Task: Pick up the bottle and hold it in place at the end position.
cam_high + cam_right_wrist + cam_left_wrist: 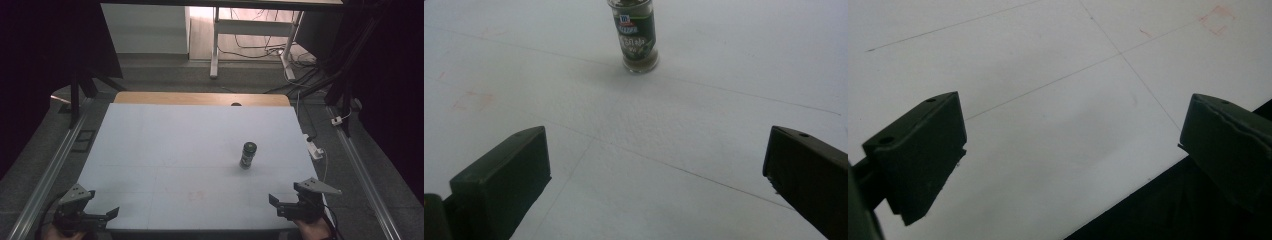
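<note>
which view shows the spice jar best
The right gripper view: the spice jar stands upright straight ahead of the open jaws, close enough to show its green label, though its top is cut off. The high view shows the whole jar, small and dark on the table. The left gripper view looks at bare table.

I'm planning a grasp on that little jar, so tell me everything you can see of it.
The spice jar is small, round and looks like clear glass, filled with dark greenish-brown contents. A dark green label with a small red mark near its top wraps the body; the print is too blurred to read. It has a dark top, seen from the high view. It stands upright on the white table, right of centre, alone; nothing else touches it.
</note>
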`<control>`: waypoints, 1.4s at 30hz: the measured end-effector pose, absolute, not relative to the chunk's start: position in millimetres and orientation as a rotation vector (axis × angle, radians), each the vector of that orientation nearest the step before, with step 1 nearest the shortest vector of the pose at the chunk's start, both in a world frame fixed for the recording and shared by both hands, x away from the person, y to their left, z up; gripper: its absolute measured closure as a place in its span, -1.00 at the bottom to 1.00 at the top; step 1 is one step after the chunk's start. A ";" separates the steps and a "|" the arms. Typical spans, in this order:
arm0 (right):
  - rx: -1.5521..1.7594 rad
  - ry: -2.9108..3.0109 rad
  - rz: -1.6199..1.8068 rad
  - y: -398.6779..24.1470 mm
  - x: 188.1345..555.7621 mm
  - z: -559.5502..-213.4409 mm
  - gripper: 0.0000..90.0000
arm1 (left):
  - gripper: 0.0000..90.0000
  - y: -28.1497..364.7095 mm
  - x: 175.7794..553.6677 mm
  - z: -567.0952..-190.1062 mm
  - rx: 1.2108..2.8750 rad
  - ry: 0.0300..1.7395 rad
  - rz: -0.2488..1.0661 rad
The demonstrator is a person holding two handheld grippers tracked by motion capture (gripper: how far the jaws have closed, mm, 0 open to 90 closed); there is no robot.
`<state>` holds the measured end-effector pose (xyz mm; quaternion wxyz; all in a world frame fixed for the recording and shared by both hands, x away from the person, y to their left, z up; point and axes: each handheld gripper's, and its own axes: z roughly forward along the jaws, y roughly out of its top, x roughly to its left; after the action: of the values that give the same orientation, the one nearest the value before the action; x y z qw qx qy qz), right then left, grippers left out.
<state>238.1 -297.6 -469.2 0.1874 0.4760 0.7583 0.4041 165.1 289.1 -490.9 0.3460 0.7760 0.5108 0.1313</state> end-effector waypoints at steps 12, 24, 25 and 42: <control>1.357 2.162 1.146 -298.5 239.9 -470.0 -1.00 | -1.00 286.9 165.8 -490.8 2.038 1.306 0.340; 1.330 2.186 1.118 -295.1 240.2 -470.0 -1.00 | -1.00 287.1 165.3 -490.9 2.041 1.293 0.328; 1.330 2.186 1.120 -295.1 240.1 -469.8 -1.00 | -1.00 287.3 165.4 -490.9 2.041 1.291 0.328; 1.296 2.222 1.147 -289.8 244.4 -465.6 -1.00 | -1.00 287.3 166.1 -491.1 2.043 1.296 0.318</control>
<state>244.4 -289.8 -465.6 0.1617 0.4542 0.7786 0.4018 166.1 287.3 -491.1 0.3435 0.7864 0.4986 0.1222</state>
